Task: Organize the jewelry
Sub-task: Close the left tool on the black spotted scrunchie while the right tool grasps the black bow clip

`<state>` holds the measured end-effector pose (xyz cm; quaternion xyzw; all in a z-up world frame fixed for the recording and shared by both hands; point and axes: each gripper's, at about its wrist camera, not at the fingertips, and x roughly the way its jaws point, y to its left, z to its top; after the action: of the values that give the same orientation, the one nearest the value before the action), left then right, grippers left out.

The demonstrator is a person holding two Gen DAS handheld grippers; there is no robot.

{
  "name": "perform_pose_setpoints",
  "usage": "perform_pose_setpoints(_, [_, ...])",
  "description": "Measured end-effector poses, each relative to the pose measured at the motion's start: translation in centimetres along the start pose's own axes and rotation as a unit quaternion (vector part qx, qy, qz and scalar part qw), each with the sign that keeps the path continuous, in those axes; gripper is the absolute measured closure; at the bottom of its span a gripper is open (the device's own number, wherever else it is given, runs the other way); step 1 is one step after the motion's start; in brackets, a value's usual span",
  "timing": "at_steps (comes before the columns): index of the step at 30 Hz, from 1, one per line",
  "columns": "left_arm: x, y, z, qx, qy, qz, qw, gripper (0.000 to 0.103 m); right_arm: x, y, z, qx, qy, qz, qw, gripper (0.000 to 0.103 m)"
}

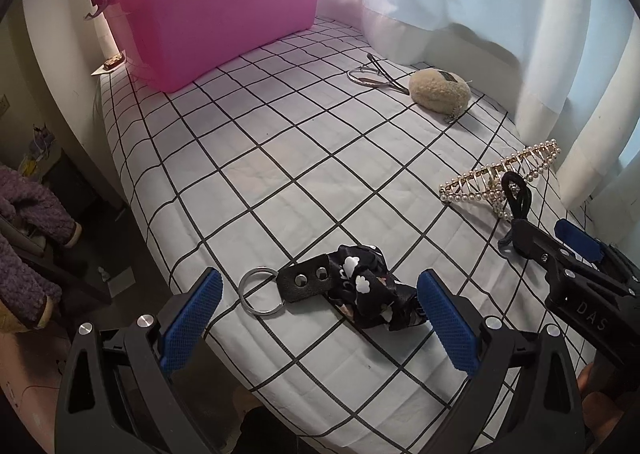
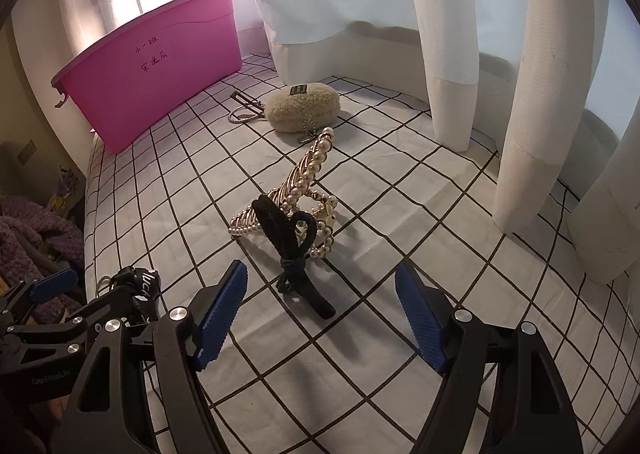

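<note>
Pick-up step: left gripper (image 1: pixel 318 324) hung released over the keyring-and-scrunchie bundle (image 1: pixel 344 288), right gripper (image 2: pixel 320 320) released before the black hair tie (image 2: pixel 296 250) on the checked bedsheet (image 2: pixel 400 213); next calls for closing down.

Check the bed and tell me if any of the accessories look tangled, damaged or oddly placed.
One oddity: the black hair tie is looped through the pearl hair claw, so the two look snagged together. The pink tub has a chipped-looking rim corner. The keyring strap lies partly under the black scrunchie. Nothing looks spilled.
</note>
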<state>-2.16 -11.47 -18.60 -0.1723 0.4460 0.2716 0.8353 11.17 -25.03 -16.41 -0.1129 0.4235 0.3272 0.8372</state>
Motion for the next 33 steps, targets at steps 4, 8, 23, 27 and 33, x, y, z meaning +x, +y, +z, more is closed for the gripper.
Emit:
perform_pose_setpoints(4, [0.5, -0.3, 0.0, -0.006, -0.004, 0.006, 1.0, 0.007, 0.7, 0.3, 0.3, -0.007, -0.006, -0.009, 1.0, 0.03])
perform_pose_setpoints(8, [1.2, -0.3, 0.0, -0.013, -0.004, 0.007, 0.9999, 0.007, 1.4, 0.8, 0.3, -0.019, -0.008, -0.017, 1.0, 0.03])
perform_pose_setpoints(23, [2.2, -1.5, -0.8, 0.005, -0.015, 0.032, 0.9994, 0.027, 2.6, 1.8, 0.1, -0.039, 0.007, -0.032, 0.999, 0.049])
perform_pose_setpoints(27, [1.9, -1.7, -0.8, 0.004, -0.016, 0.031, 0.9994, 0.038, 2.4, 1.6, 0.0, -0.044, 0.005, -0.039, 0.998, 0.082])
perform_pose_setpoints(33, [1.6, -1.8, -0.6, 0.014, -0.015, 0.024, 0.9995, 0.071, 1.5, 1.1, -0.8, -0.036, 0.003, -0.022, 0.999, 0.09])
